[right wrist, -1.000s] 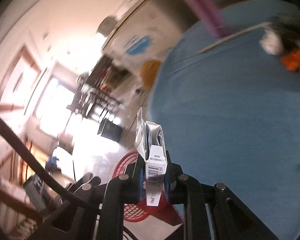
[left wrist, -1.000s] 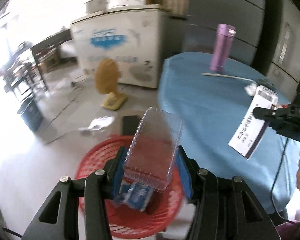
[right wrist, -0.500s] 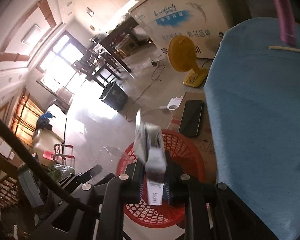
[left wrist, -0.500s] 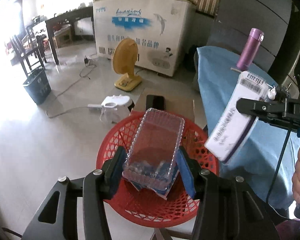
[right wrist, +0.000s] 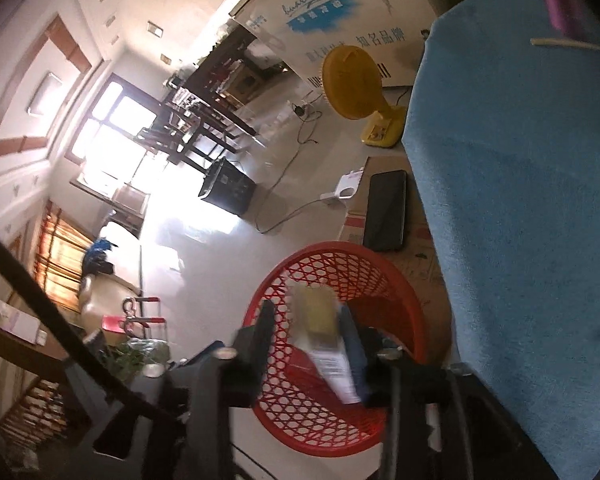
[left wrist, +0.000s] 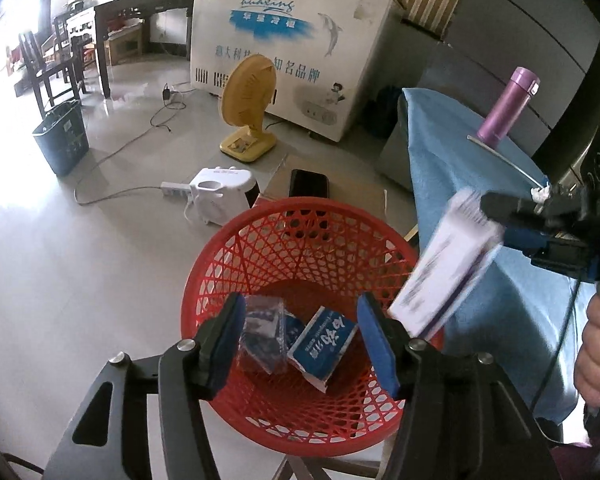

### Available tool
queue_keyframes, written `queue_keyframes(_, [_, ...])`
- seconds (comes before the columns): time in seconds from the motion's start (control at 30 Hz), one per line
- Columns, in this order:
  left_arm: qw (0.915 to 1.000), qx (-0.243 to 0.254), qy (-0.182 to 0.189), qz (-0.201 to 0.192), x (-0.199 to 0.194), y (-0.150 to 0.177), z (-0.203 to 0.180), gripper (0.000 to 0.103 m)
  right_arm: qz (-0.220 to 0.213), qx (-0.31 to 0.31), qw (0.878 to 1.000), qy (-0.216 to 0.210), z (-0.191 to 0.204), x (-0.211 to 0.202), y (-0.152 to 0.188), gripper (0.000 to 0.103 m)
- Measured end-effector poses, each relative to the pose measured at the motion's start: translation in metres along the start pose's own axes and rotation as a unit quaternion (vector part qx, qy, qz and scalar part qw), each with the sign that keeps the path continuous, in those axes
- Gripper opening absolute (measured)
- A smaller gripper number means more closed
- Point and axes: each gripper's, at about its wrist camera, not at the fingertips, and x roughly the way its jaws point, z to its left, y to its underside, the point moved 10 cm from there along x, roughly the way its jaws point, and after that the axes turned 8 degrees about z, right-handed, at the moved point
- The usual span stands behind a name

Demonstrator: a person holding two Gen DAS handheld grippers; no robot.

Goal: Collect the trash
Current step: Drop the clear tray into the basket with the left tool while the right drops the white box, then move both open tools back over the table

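The left claw (left wrist: 298, 344) gaped wide and empty above the basket (left wrist: 236, 248), trash (left wrist: 322, 346) lying below it. The right claw (right wrist: 308, 344) stood open, a blurred box (left wrist: 446, 272) between its fingers.

Left gripper (left wrist: 298, 338) fingers spread apart; right gripper (right wrist: 310, 344) fingers parted too.

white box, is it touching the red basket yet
Cannot tell. In the left wrist view the blurred white box overlaps the red basket rim, with no plain gap or contact.
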Motion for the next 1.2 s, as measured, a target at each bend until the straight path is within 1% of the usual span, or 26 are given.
queue_keyframes(0.03, [1.0000,0.002,-0.003,0.001,0.001,0.001,0.000,0.061,-0.005,0.001,1.000,-0.009,0.001,-0.001,-0.001,0.071])
queue_keyframes(0.1, [1.0000,0.000,-0.007,0.002,0.001,-0.001,0.001,0.061,-0.020,-0.003,1.000,-0.022,0.005,-0.004,-0.003,0.071])
queue_keyframes(0.2, [1.0000,-0.003,-0.009,0.002,-0.001,-0.001,0.002,0.061,-0.031,-0.014,0.999,-0.016,0.005,-0.011,-0.005,0.071])
queue_keyframes(0.33, [0.9999,0.002,-0.013,-0.002,-0.004,-0.002,-0.005,0.064,-0.043,0.012,0.999,-0.010,-0.017,-0.026,-0.006,0.071])
queue_keyframes(0.43, [0.9998,0.018,-0.011,-0.006,-0.006,-0.003,-0.020,0.065,-0.057,0.031,0.998,-0.002,-0.038,-0.046,-0.004,0.071])
queue_keyframes(0.5, [0.9992,0.038,-0.008,-0.005,-0.007,-0.002,-0.037,0.066,-0.073,0.039,0.997,0.004,-0.049,-0.062,-0.003,0.071])
queue_keyframes(0.67, [0.9959,0.091,0.006,0.000,-0.009,-0.002,-0.085,0.066,-0.125,0.063,0.990,0.006,-0.076,-0.116,0.000,0.071])
queue_keyframes(0.83, [0.9904,0.135,0.026,-0.011,-0.017,-0.009,-0.138,0.068,-0.178,0.100,0.979,0.010,-0.115,-0.173,0.004,0.071])
queue_keyframes(1.0, [0.9804,0.190,0.048,-0.017,-0.023,-0.015,-0.202,0.069,-0.231,0.139,0.963,0.023,-0.161,-0.231,0.017,0.071])
queue_keyframes(1.1, [0.9716,0.227,0.062,-0.019,-0.024,-0.021,-0.246,0.070,-0.266,0.166,0.949,0.036,-0.197,-0.271,0.030,0.071])
queue_keyframes(1.13, [0.9687,0.238,0.067,-0.020,-0.023,-0.024,-0.261,0.070,-0.279,0.178,0.943,0.043,-0.212,-0.286,0.036,0.071])
queue_keyframes(1.2, [0.9600,0.267,0.081,-0.024,-0.023,-0.031,-0.299,0.071,-0.304,0.201,0.930,0.053,-0.239,-0.314,0.045,0.071])
